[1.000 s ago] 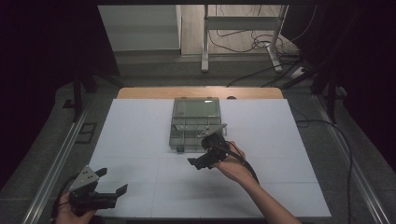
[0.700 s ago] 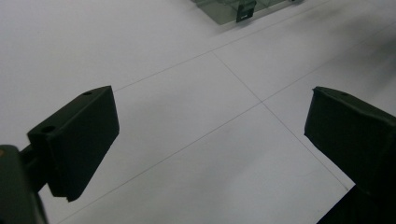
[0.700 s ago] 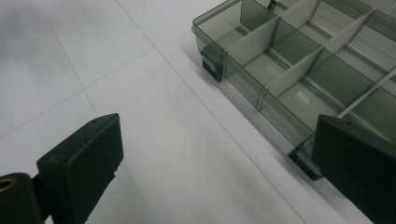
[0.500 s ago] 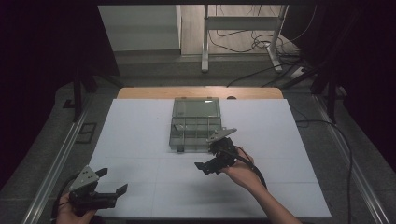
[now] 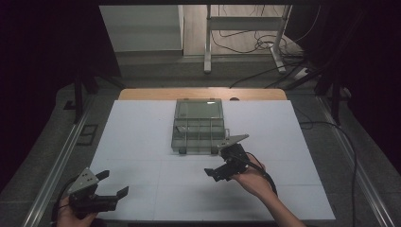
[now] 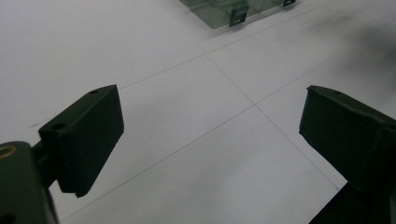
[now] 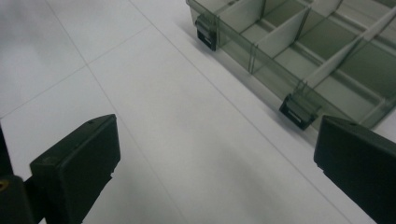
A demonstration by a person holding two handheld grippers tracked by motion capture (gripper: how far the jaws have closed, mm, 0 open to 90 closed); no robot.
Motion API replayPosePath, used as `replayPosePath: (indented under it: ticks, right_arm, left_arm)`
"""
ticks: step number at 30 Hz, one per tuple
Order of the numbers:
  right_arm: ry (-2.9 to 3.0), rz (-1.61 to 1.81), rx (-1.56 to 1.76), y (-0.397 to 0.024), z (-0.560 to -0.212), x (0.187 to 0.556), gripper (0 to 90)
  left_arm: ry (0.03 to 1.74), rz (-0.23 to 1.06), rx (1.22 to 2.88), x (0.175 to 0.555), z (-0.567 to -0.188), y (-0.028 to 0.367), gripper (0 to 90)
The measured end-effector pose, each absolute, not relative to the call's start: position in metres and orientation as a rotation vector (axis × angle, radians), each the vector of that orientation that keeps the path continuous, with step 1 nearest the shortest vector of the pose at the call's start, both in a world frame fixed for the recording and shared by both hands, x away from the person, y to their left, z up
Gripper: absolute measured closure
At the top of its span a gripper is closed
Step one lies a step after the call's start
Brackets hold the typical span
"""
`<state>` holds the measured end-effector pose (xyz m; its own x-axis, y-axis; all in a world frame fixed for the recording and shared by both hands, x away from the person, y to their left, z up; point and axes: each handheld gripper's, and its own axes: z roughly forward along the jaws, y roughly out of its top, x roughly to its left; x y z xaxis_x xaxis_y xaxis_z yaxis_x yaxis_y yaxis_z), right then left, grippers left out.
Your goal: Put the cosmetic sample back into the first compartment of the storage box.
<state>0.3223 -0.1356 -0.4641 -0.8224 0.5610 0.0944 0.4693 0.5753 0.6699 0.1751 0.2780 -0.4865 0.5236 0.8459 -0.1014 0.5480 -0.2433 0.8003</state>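
Surface [image 5: 142, 137]: white and smooth, so a sideways nudge could well slide the box instead of moving a latch.
Compartment box [image 5: 198, 126]: centre-far on the surface, lid open, compartments apparently empty; it lies just ahead and right of the right gripper's fingers, untouched.
Right gripper [image 5: 227, 158]: fingers spread wide, holding nothing, near the front wall.
Left gripper [image 5: 109, 185]: fingers wide apart, empty, well apart from the box.
Latches [image 7: 297, 111]: small; a finger could slip off.

Dark room; metal stand [image 5: 246, 35] and cables [image 5: 246, 45] on floor beyond table [image 5: 142, 142]
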Motion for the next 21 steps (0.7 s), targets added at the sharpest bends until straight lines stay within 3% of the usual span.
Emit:
replayPosePath:
  ticks: [21]
  right_arm:
    - [2.638, 1.068, 0.871, -0.174, -0.461, 0.297, 1.4]
  left_arm:
    - [1.134, 0.446, 1.936, 0.175, -0.486, 0.277, 3.8]
